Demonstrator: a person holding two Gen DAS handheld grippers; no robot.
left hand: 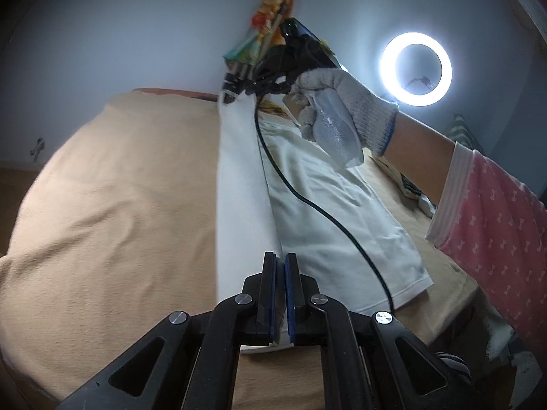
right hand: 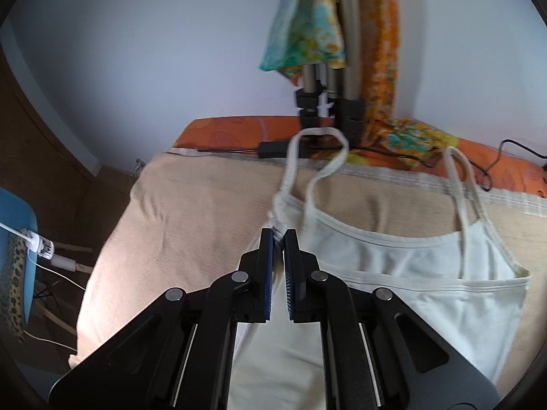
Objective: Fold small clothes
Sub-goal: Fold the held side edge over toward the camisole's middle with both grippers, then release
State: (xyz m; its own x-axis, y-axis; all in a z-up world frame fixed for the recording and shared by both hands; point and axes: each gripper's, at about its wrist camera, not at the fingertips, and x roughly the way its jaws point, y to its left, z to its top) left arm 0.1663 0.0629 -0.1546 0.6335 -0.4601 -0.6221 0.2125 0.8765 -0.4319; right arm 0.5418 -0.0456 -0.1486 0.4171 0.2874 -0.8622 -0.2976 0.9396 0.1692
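A white strappy top (right hand: 427, 273) lies on the beige blanket (right hand: 191, 225). My right gripper (right hand: 279, 237) is shut on its left upper corner, by the strap. In the left wrist view, my left gripper (left hand: 280, 263) is shut on the lower left edge of the white strappy top (left hand: 324, 212). The left side (left hand: 241, 184) of the top is lifted and stretched taut between both grippers. My right gripper (left hand: 229, 97) shows far off in that view, held by a gloved hand (left hand: 336, 109), its jaws together on the cloth. A black cable (left hand: 307, 201) hangs across the top.
A tripod (right hand: 324, 102) draped with colourful orange and teal cloth (right hand: 379, 51) stands at the far edge. A ring light (left hand: 416, 68) glows at right. A pink sleeve (left hand: 495, 218) reaches in. A blue chair (right hand: 15, 249) with a charger sits left of the blanket.
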